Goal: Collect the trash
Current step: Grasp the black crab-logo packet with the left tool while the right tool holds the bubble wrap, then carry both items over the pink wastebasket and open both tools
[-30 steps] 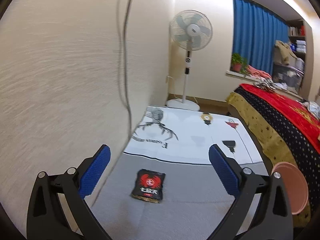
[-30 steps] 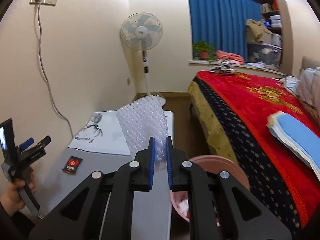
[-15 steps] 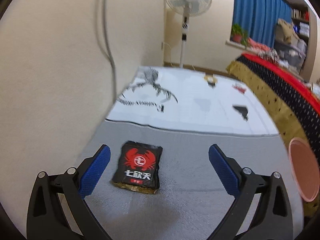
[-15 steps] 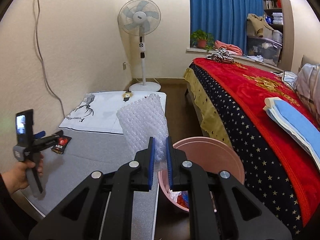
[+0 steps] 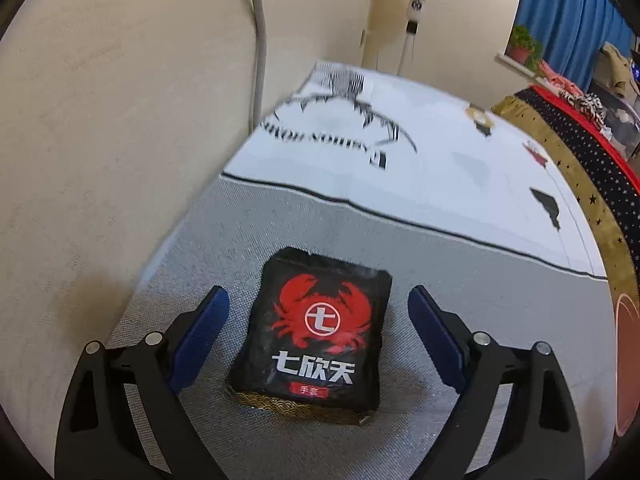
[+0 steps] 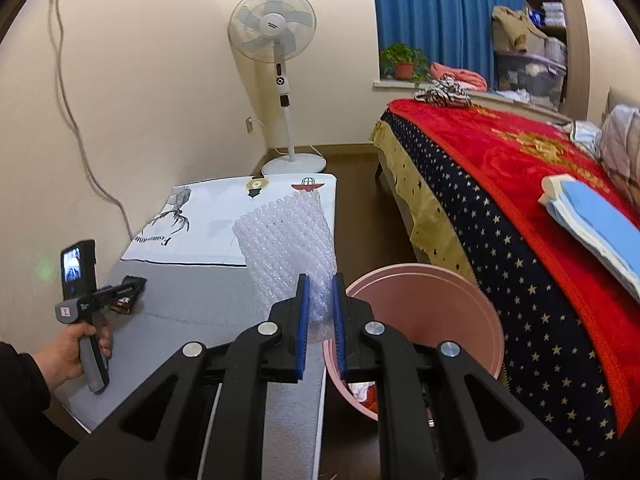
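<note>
A black packet with a red crab print lies flat on the grey mat. My left gripper straddles it, one blue pad on each side with a gap to the packet; its jaws are closing. The right wrist view shows that same packet under the left gripper, which a hand holds. My right gripper is shut on a sheet of clear bubble wrap, held up beside the pink bin, which has some trash at its bottom.
A wall runs along the left of the mat, with a grey cable hanging down it. A white printed sheet covers the mat's far half. A standing fan is beyond, and a bed with a red blanket is at the right.
My left gripper has come down and forward over the black packet, which now lies between its pads. My right gripper with the bubble wrap has sunk a little toward the bin.
</note>
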Motion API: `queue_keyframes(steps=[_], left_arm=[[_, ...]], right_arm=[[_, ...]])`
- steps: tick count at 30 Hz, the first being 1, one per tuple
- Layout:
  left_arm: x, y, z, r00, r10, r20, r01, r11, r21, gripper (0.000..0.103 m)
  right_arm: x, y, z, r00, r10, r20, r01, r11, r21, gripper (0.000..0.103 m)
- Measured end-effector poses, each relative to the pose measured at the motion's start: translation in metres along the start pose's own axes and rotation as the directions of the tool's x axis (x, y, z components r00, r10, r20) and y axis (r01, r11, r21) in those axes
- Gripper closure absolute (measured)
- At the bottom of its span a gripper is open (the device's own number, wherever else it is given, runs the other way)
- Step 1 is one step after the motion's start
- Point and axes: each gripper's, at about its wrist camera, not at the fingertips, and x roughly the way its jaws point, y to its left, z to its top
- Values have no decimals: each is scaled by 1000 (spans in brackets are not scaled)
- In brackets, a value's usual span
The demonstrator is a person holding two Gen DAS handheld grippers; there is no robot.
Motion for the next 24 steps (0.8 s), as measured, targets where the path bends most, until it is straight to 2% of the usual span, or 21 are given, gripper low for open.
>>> queue_keyframes(steps=[3,4,6,8,11,15,20,24], left_arm=[[7,-6,-1,999,35,-24,-35,999,26,17],[8,-8,-1,999,47,-25,-46,998,34,23],[7,-10,-1,999,53,-12,-52,997,51,45],[6,-11,0,999,43,-9,-42,996,77,52],[1,-11,1,999,45,1,-45,995,94,55],[-25,-14,10,999,0,52,-5,997,81,57],[-87,-35,20,987,-88,134,70,989,134,57],[-152,-66,12,966,-176,188,135,968,212,57]], right_arm=[[2,-2,-1,1000,-8,-4,8,1000,7,91],[2,-2,-1,1000,-12,-4,12,1000,5,91],[2,-4,-1,1000,-20,-6,20,1000,3,91],[3,-6,-1,1000,-23,-10,23,1000,8,91],[4,-9,-1,1000,-27,-13,28,999,18,91],[3,-12,1,999,-35,-7,35,999,18,91],[-4,-11,3,999,-29,21,29,1000,11,91],[-11,-10,4,999,-8,44,7,1000,9,91]])
